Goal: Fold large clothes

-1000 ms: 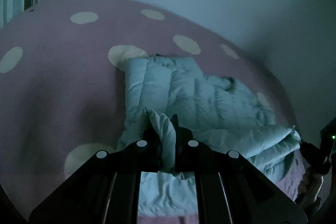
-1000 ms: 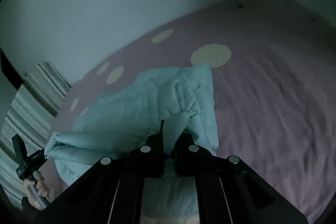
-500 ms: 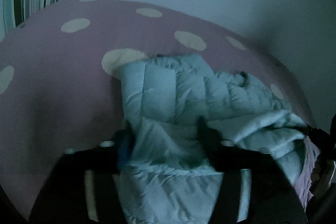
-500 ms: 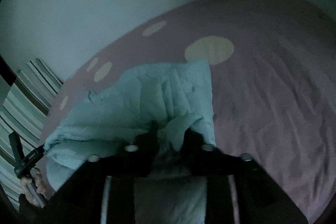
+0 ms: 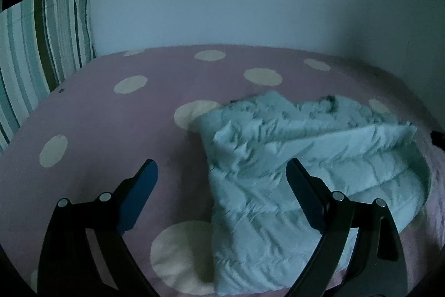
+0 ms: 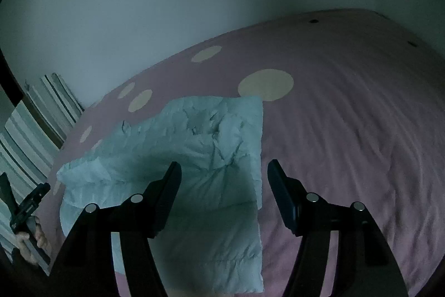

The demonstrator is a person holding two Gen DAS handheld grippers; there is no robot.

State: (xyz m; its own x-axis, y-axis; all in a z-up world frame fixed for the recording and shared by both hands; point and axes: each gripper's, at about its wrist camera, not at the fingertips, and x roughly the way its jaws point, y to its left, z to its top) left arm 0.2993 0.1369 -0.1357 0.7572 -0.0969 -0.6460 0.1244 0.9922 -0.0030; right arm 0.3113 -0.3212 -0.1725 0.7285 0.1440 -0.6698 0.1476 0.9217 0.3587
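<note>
Both tongs point(image 5: 221, 171) point(image 6: 224, 171) opening, released above pale quilted jacket point(image 5: 292, 166), spotted pink bedspread point(image 5: 111, 130), striped pillow point(image 5: 41, 46) behind

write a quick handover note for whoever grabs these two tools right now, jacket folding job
Left tool: jaws opening, nothing pinched; the pale quilted jacket lies below it.
Right tool: jaws opening too, empty, over the jacket's straight edge.
Jacket: on the pink spotted bedcover, one layer folded over, top end rumpled.
Done: a fold is laid and let go.
Left: probably smooth it, then fold again to make it compact.
</note>
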